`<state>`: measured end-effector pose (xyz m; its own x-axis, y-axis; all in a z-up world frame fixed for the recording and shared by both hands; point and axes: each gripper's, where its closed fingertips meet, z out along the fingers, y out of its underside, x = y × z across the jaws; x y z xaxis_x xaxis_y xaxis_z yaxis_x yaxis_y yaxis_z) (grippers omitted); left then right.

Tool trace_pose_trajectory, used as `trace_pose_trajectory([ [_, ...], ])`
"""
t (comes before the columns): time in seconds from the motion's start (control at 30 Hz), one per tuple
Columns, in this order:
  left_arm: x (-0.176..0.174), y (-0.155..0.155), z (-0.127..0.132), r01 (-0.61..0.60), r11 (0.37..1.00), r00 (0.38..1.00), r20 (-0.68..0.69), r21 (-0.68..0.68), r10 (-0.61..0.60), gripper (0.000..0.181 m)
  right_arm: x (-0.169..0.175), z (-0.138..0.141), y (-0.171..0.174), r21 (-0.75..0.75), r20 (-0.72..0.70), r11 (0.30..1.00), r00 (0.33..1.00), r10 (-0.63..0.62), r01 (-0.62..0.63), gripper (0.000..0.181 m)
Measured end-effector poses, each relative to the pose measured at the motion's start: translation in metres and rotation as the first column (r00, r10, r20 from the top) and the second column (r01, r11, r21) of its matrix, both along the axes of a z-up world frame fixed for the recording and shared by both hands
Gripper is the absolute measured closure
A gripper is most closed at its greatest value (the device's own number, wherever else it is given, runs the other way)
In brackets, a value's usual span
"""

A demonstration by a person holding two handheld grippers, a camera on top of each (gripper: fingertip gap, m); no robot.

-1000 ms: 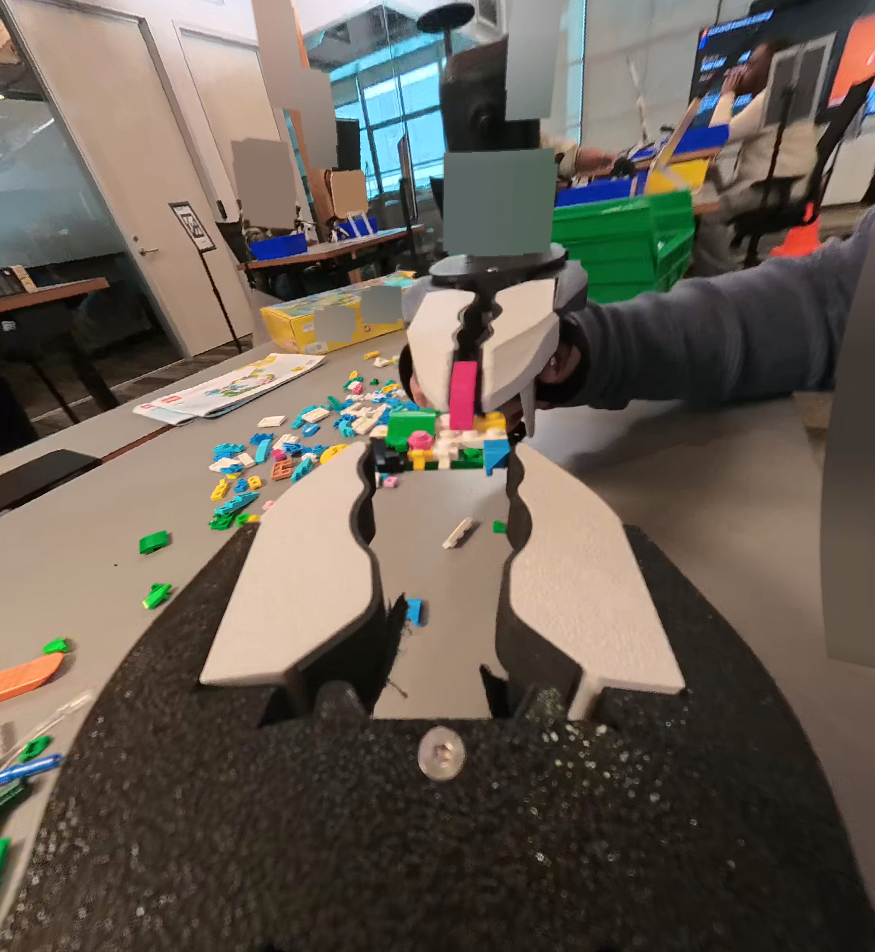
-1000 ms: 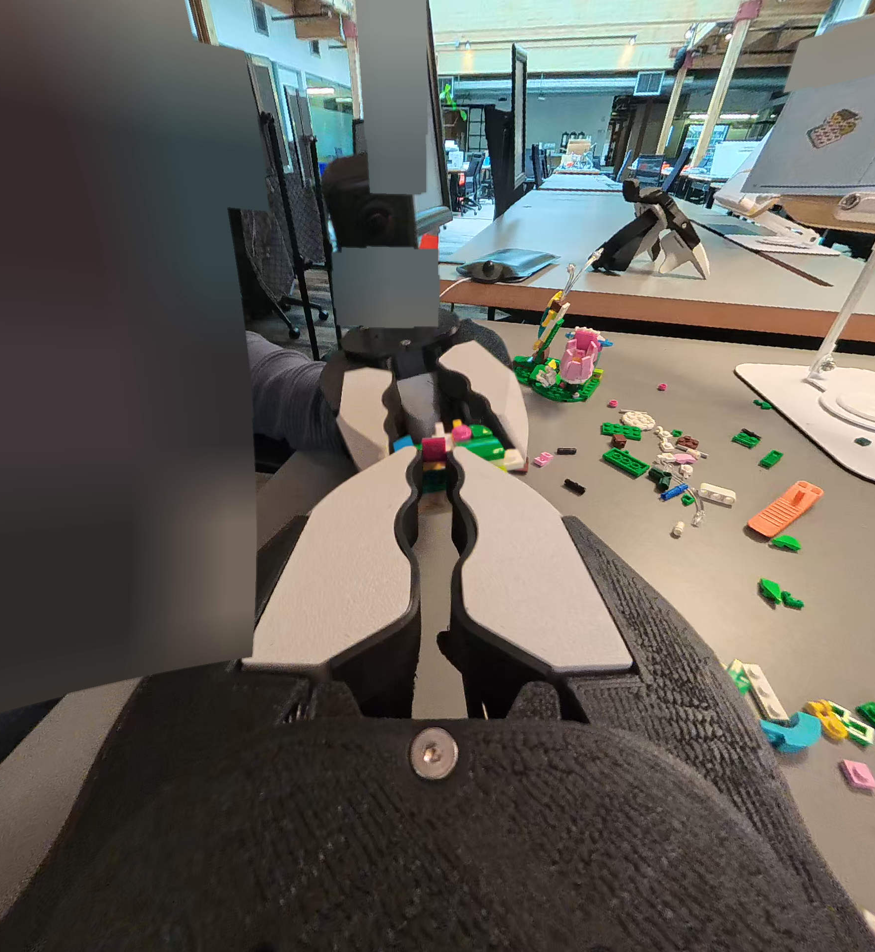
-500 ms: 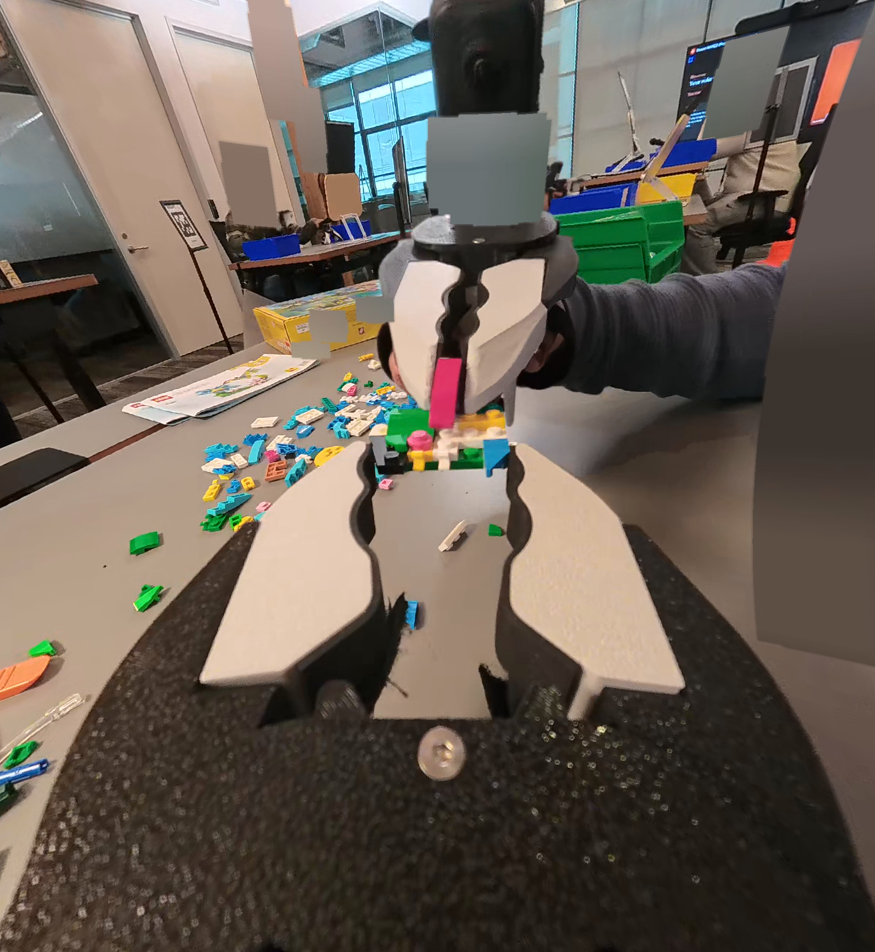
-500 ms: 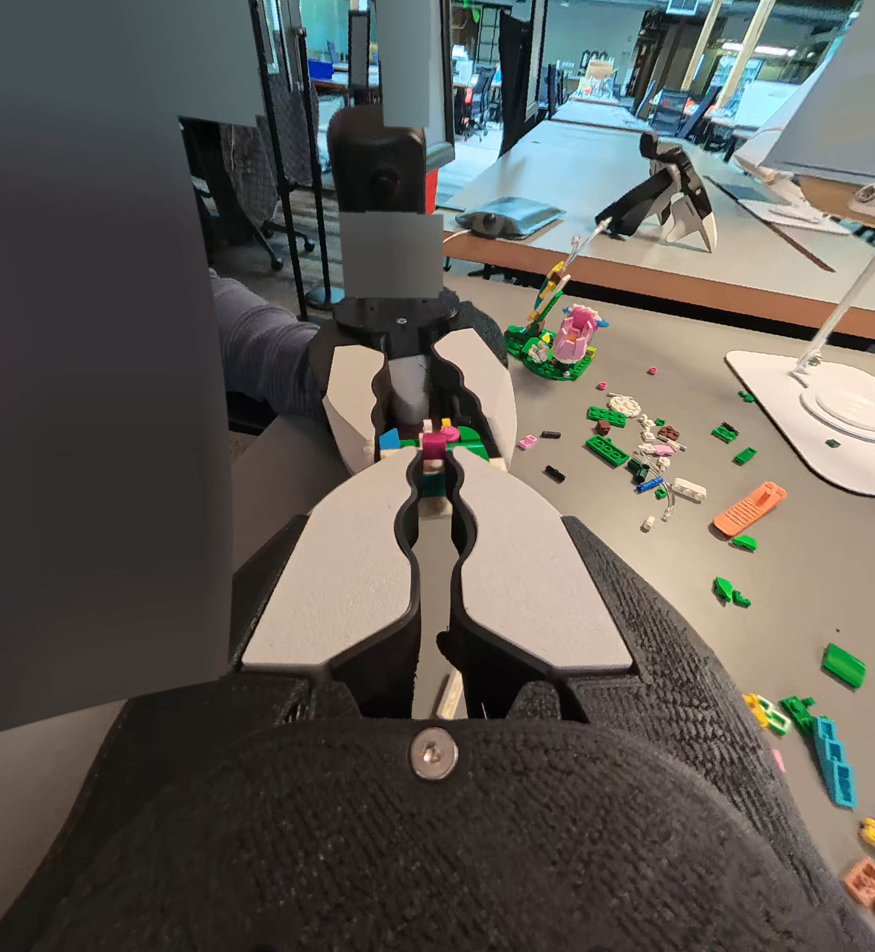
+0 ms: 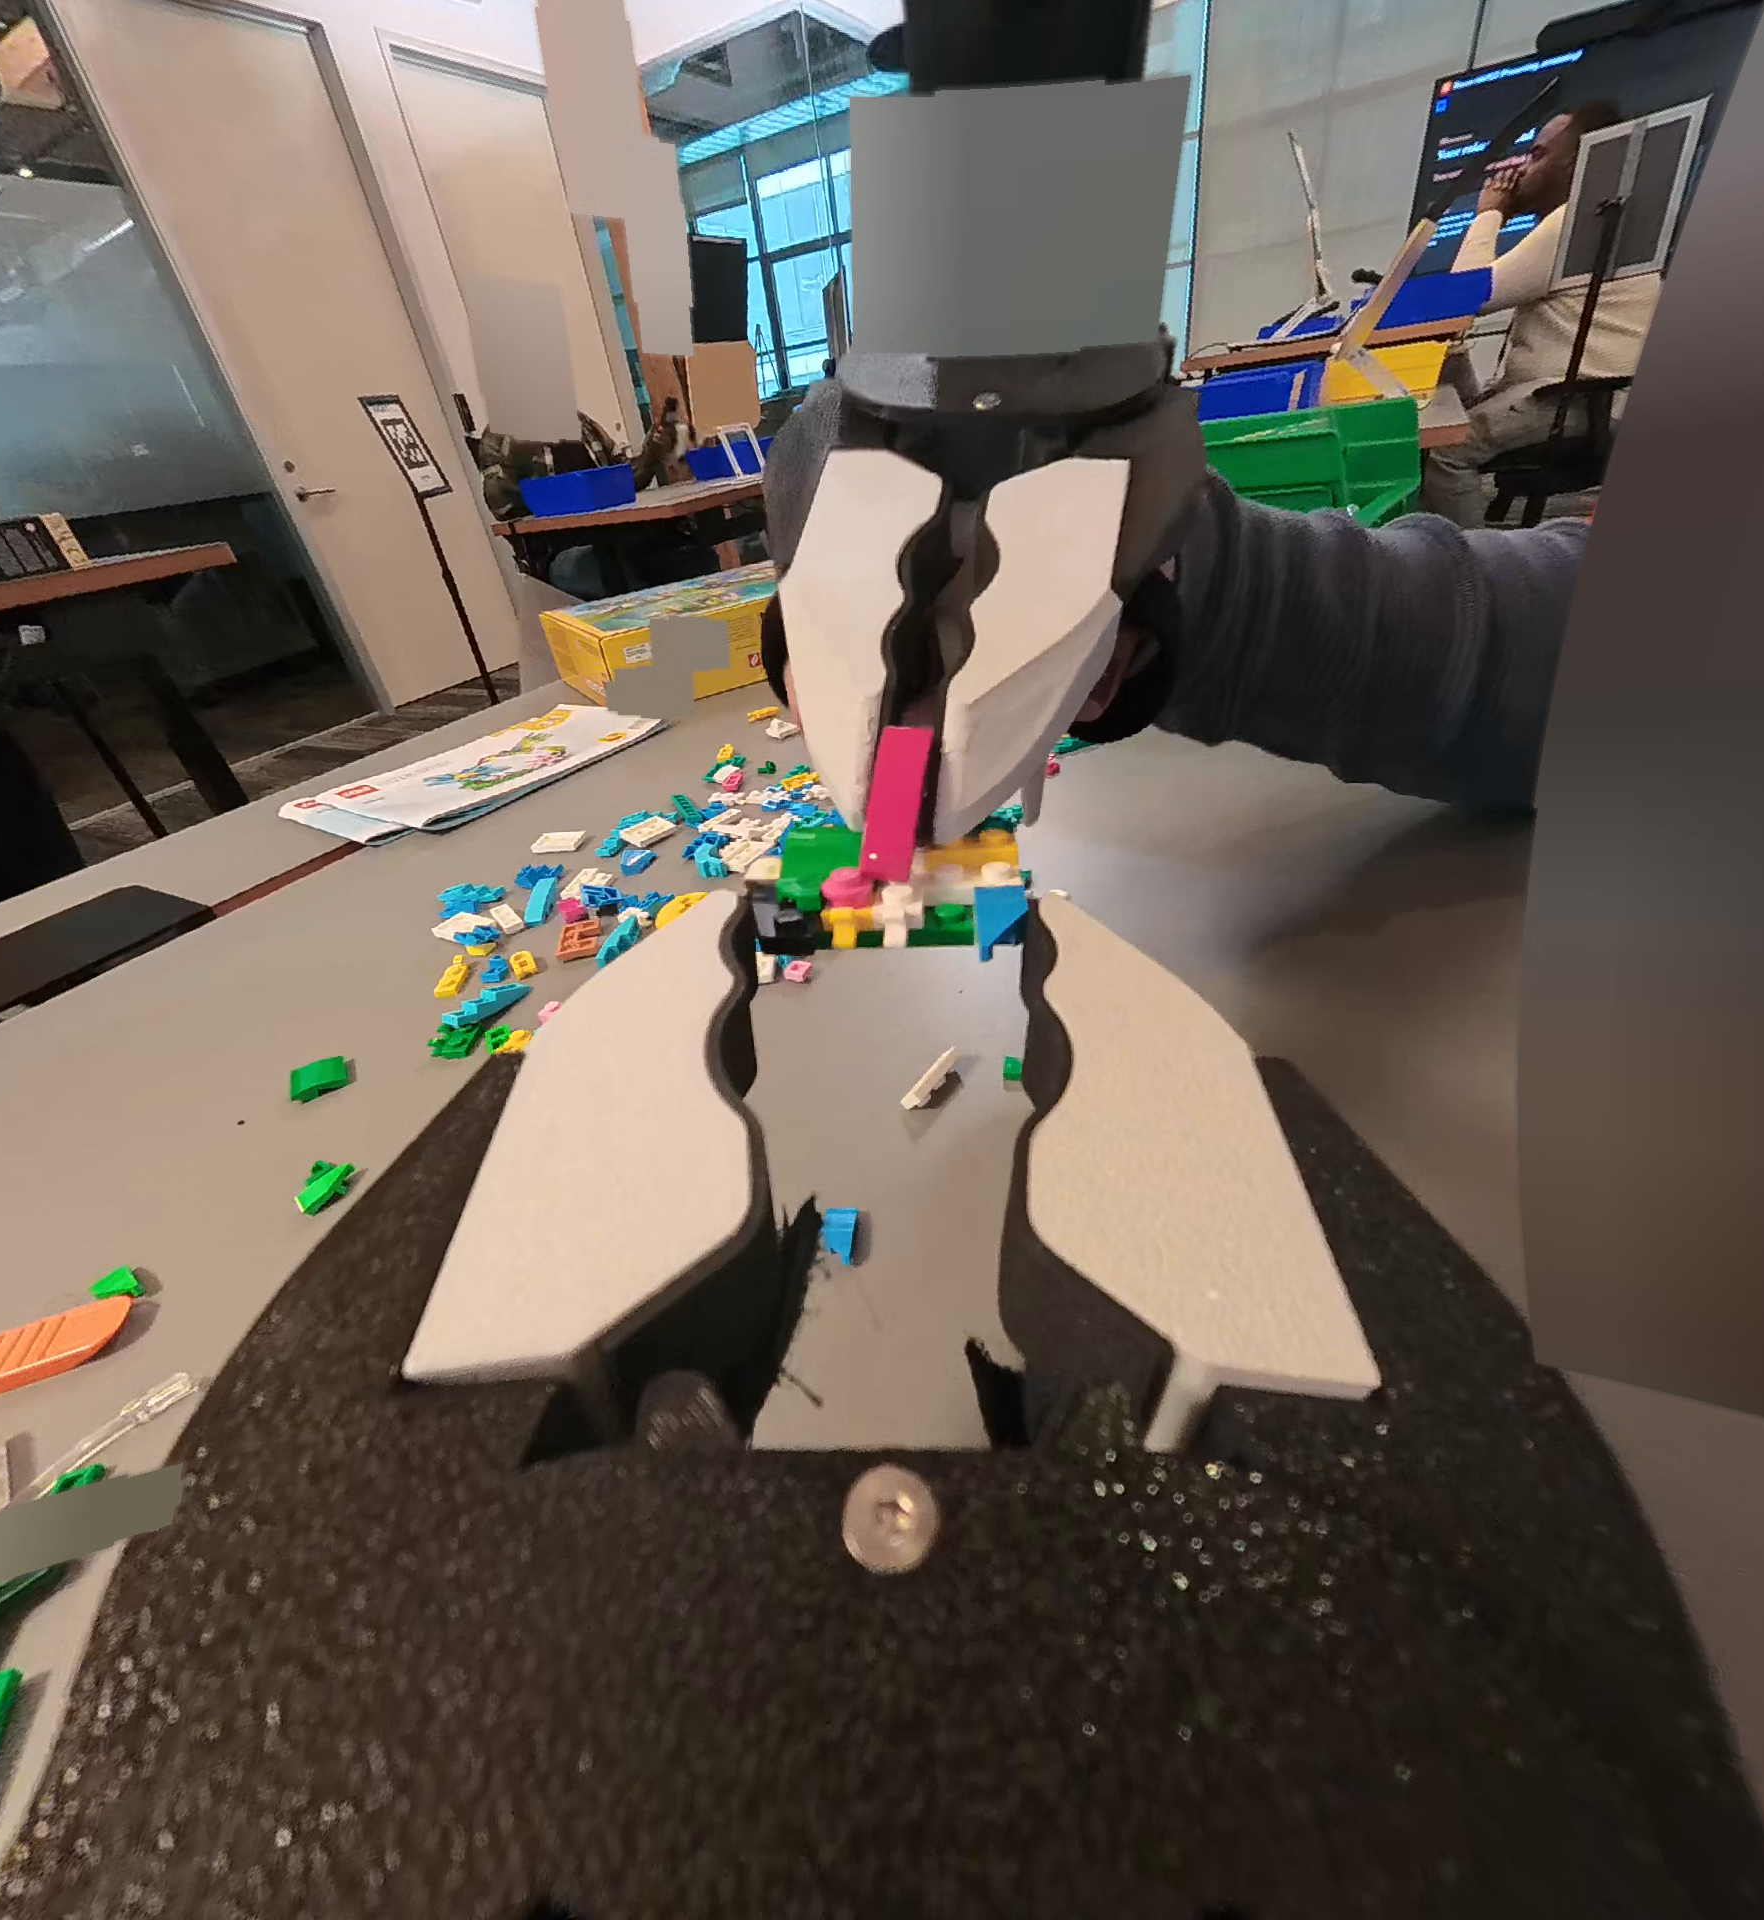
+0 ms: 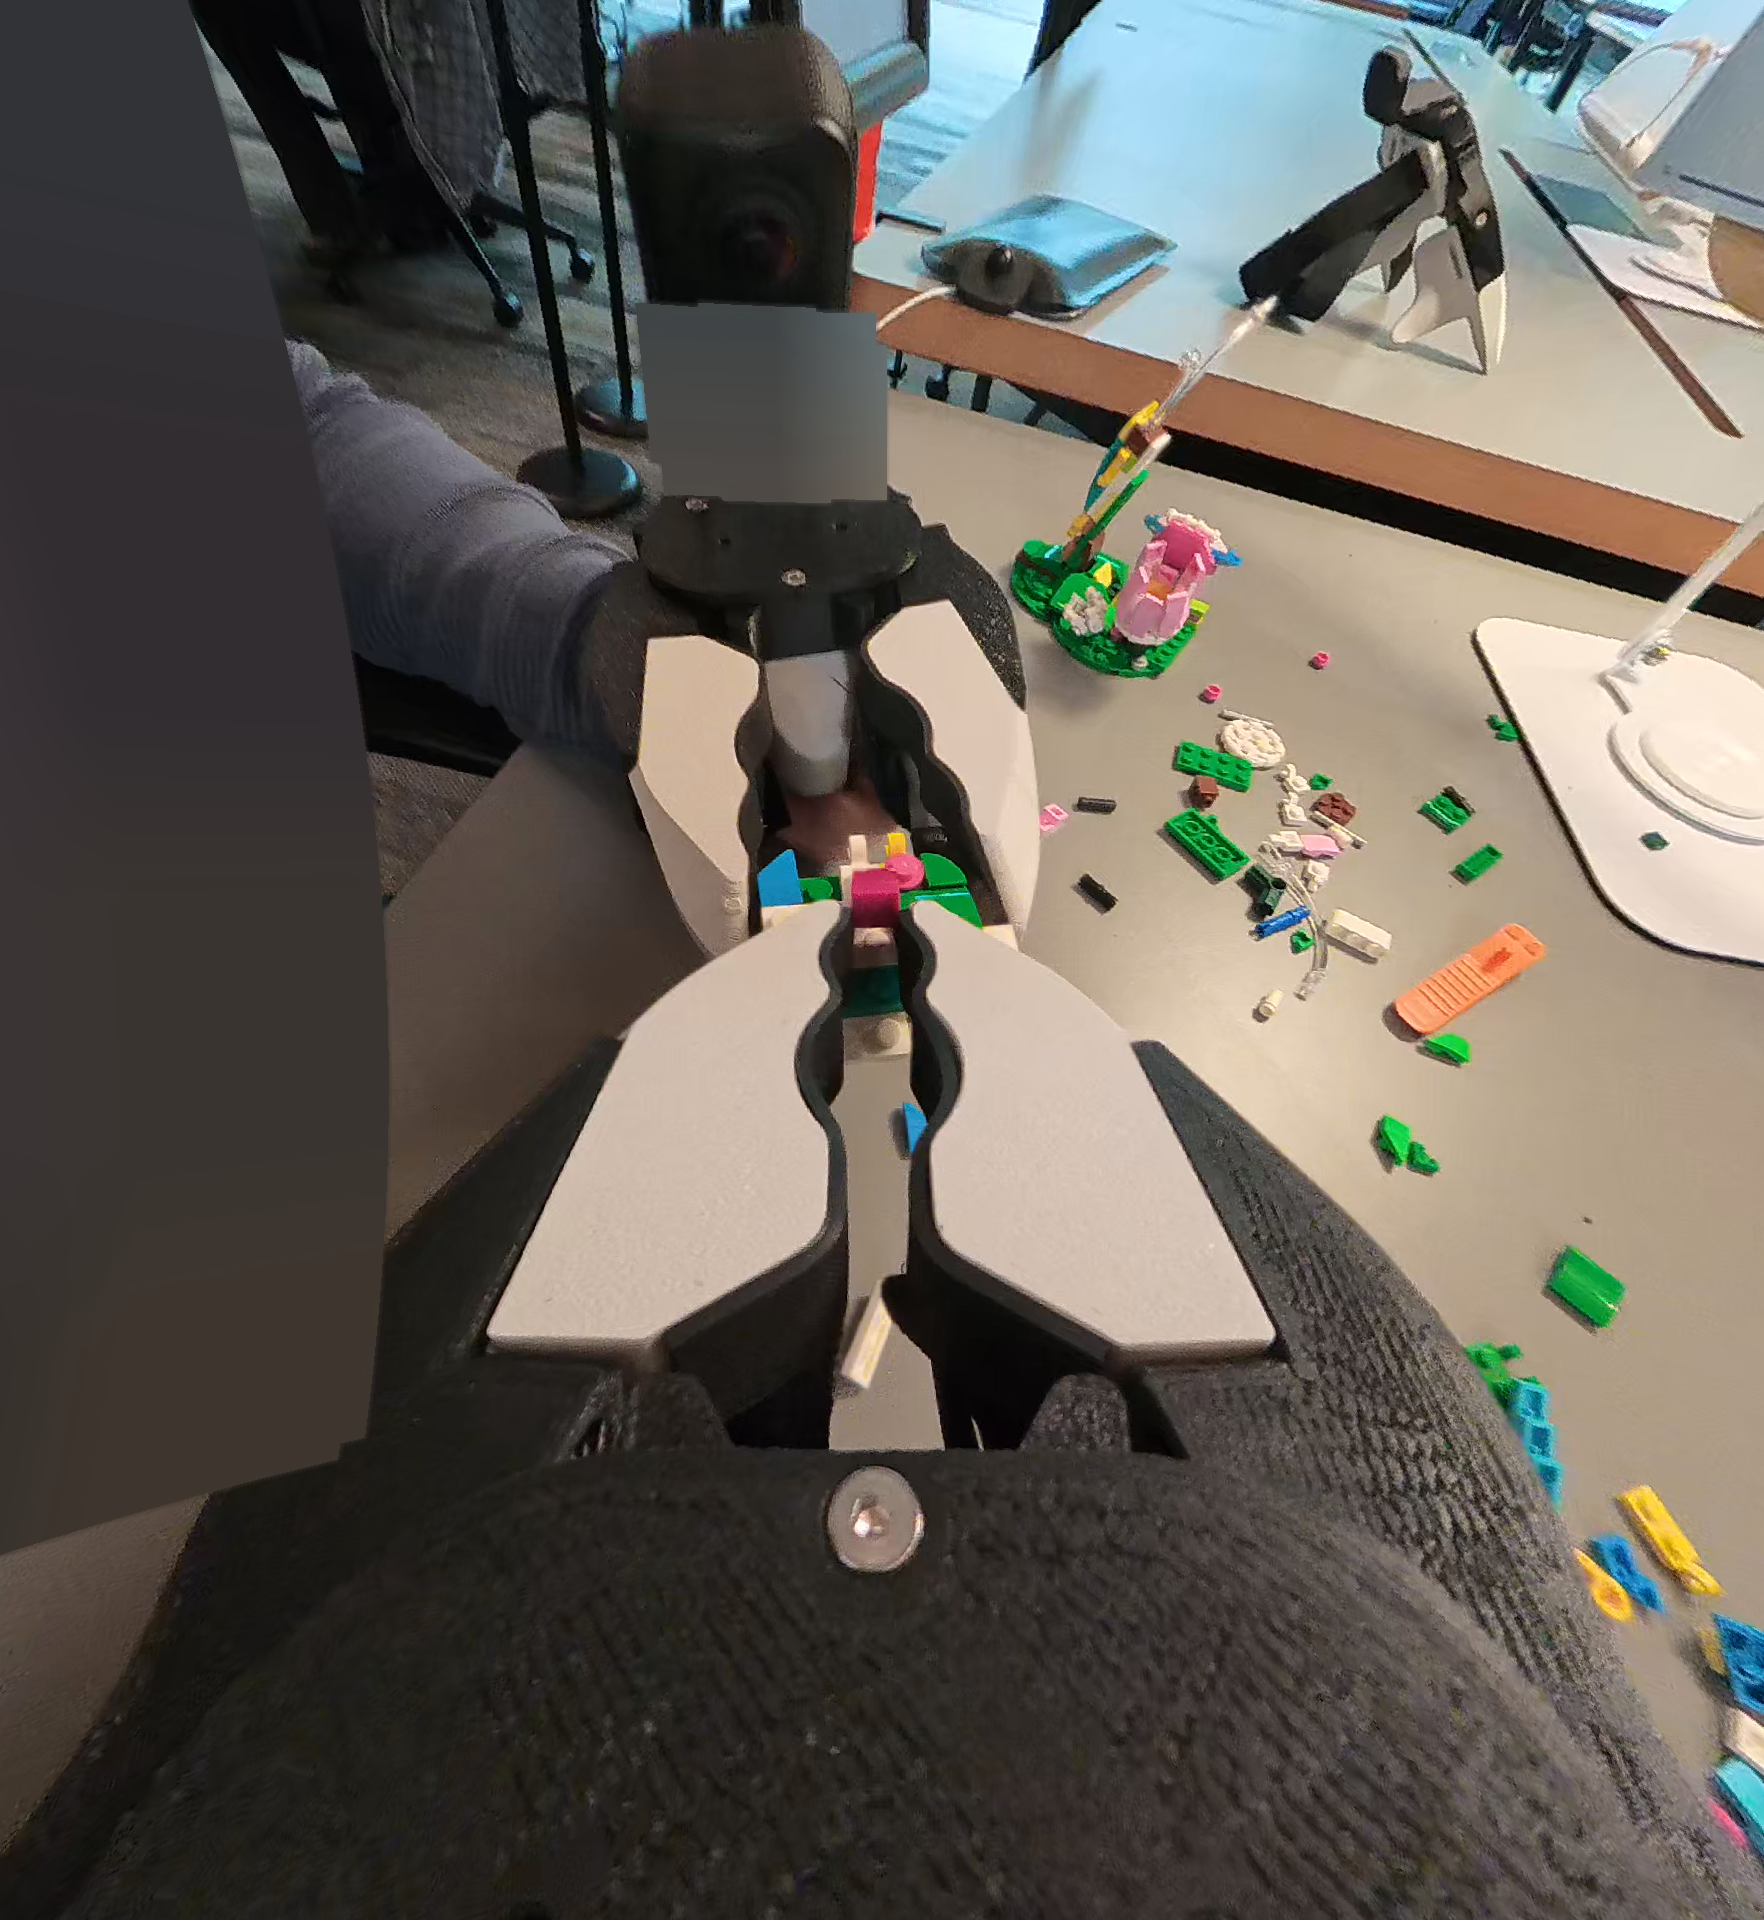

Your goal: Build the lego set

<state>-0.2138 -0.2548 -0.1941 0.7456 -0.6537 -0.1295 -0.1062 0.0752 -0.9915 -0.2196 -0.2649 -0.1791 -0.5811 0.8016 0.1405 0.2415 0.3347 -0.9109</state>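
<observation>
A small multicoloured lego build with green, yellow, white, black and blue parts sits between the fingertips of my left gripper. Its black and blue ends touch the pads, so the left gripper is shut on it, just above the grey table. My right gripper is shut on a magenta brick. In the left wrist view the right gripper points steeply down and the magenta brick's lower end rests on the build's top. In the right wrist view the left gripper's fingers flank the build.
Loose bricks lie left of the build, with an instruction booklet and a yellow box behind. An orange brick separator, green plates, a finished pink flower model and a white lamp base lie to the right. Less than 4 cm separates the two grippers' tips.
My right gripper has tipped down and come closer with the magenta brick, whose lower end now meets the build's top. My left gripper has kept still on the build.
</observation>
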Motion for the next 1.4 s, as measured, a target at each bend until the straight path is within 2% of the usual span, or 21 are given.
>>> trace_pose_trajectory([
  [0.33,0.002,0.001,-0.003,-0.007,1.000,1.000,-0.029,-0.001,0.007,0.133,0.004,-0.005,0.009,0.116,0.062,0.992,0.996,-0.058,0.050,0.174],
  [0.57,0.003,0.000,-0.003,0.004,1.000,1.000,-0.028,-0.002,-0.004,0.133,0.007,-0.004,0.007,0.102,0.078,0.994,0.996,-0.037,0.029,0.170],
  [0.77,0.004,-0.001,-0.003,0.015,1.000,0.999,-0.031,-0.007,-0.015,0.133,0.008,-0.004,0.007,0.093,0.089,0.996,0.996,-0.021,0.013,0.175],
  [1.0,0.010,-0.002,-0.008,0.023,1.000,0.996,-0.084,-0.006,-0.023,0.133,0.008,-0.007,0.003,0.220,0.141,0.975,0.990,-0.014,-0.017,0.175],
  [1.2,0.016,-0.003,-0.014,0.028,1.000,0.988,-0.151,-0.001,-0.028,0.132,0.012,-0.014,0.001,0.325,0.238,0.945,0.971,-0.039,-0.042,0.175],
  [1.4,0.016,-0.003,-0.015,0.032,0.999,0.987,-0.158,-0.004,-0.032,0.132,0.017,-0.017,-0.002,0.351,0.291,0.934,0.956,-0.040,-0.068,0.175],
])
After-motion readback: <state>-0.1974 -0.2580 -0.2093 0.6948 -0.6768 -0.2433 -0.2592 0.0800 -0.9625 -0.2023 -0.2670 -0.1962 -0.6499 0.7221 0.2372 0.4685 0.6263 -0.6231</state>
